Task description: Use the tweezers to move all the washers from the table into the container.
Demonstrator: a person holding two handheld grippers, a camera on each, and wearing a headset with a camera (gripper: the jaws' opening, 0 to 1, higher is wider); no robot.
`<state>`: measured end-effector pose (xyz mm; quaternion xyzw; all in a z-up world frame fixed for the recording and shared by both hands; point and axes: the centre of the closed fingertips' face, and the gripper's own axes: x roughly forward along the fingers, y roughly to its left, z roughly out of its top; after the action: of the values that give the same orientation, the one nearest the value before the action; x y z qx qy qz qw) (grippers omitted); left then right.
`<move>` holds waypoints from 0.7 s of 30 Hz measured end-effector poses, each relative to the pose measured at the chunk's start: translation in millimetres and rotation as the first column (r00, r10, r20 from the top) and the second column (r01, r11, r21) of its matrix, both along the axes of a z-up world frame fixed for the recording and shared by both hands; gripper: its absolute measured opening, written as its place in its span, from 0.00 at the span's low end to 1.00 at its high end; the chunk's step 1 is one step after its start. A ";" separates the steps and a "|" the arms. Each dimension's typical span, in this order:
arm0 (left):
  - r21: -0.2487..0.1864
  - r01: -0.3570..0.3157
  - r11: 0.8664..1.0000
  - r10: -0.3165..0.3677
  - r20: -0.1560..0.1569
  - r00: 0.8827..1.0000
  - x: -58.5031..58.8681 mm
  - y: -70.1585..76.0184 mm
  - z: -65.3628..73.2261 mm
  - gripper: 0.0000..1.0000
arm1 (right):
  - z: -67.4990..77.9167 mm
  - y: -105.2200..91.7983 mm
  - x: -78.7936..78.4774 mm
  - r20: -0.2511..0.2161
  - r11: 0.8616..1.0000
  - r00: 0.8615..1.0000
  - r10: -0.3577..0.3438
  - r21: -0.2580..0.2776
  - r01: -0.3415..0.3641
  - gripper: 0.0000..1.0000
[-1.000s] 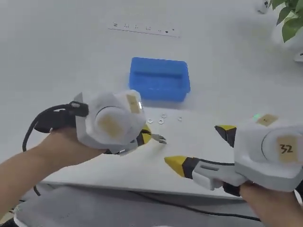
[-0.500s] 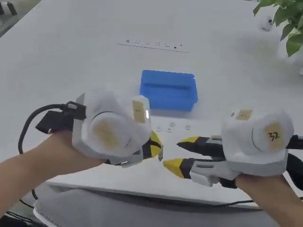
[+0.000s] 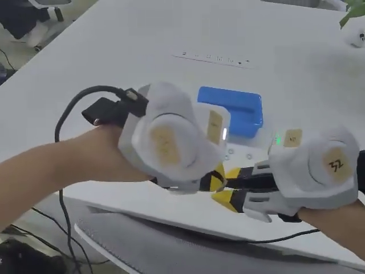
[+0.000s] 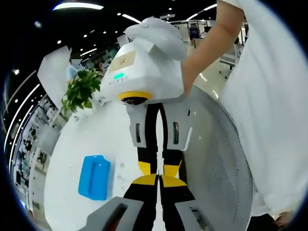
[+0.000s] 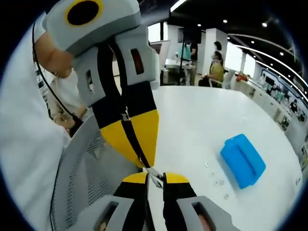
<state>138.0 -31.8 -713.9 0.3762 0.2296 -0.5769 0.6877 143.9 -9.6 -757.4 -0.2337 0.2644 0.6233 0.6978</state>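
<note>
Left tool (image 4: 159, 179) and right tool (image 5: 155, 178) tip-to-tip at table edge (image 3: 140, 198), container (image 3: 242, 108) beyond

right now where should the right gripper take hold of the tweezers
Take the short metal end of the tweezers that pokes out past the left gripper's yellow fingers; the rest is buried in that grip. Come in head-on, tip to tip, the way the right gripper is lined up, and close across the thin metal.
</note>
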 end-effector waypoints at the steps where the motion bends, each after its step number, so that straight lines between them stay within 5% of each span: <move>1: -0.006 -0.001 1.000 0.001 0.000 1.000 -0.9 -0.4 1.0 0.00 | 0.3 0.1 0.2 0.000 1.000 1.000 -0.007 0.005 0.007 0.06; 4: -0.038 -0.024 0.999 0.024 0.006 1.000 -1.7 -0.3 1.1 0.00 | 0.9 0.7 -1.3 -0.018 1.000 1.000 -0.021 0.022 0.022 0.05; 7: -0.090 -0.070 0.994 0.072 0.025 0.997 1.6 0.3 -1.6 0.00 | -1.6 -0.3 0.8 0.022 1.000 1.000 -0.019 0.014 0.019 0.04; 10: -0.156 -0.166 0.974 0.170 0.010 0.985 7.1 2.1 -1.9 0.00 | -3.7 1.6 0.7 -0.016 1.000 1.000 -0.023 0.009 0.023 0.03; 12: -0.210 -0.267 0.941 0.268 -0.024 0.963 13.4 6.0 -3.0 0.02 | -0.9 3.5 4.1 -0.025 0.999 0.999 -0.034 0.027 0.035 0.03; 13: -0.231 -0.340 0.912 0.338 -0.051 0.940 17.8 9.4 -5.3 0.05 | 1.5 4.3 5.4 -0.027 0.998 0.999 -0.040 0.037 0.041 0.02; 16: -0.292 -0.431 0.854 0.425 -0.087 0.901 23.3 16.8 -7.9 0.15 | 2.9 4.8 13.8 -0.039 0.997 0.998 -0.057 0.045 0.059 0.02; 17: -0.318 -0.469 0.824 0.457 -0.115 0.882 24.6 19.3 -8.1 0.18 | 3.2 4.9 17.4 -0.041 0.996 0.997 -0.065 0.051 0.067 0.02; 19: -0.378 -0.580 0.722 0.555 -0.185 0.811 31.2 31.7 -8.0 0.26 | 3.7 5.5 27.9 -0.063 0.993 0.994 -0.095 0.069 0.099 0.02; 21: -0.408 -0.641 0.650 0.620 -0.204 0.758 37.4 43.7 -7.3 0.37 | 5.5 7.8 40.2 -0.083 0.985 0.988 -0.133 0.103 0.141 0.02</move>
<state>175.4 11.9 -721.2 0.0877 0.2202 -0.3473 0.9073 184.0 -1.8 -751.9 -0.1532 0.2719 0.5955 0.7402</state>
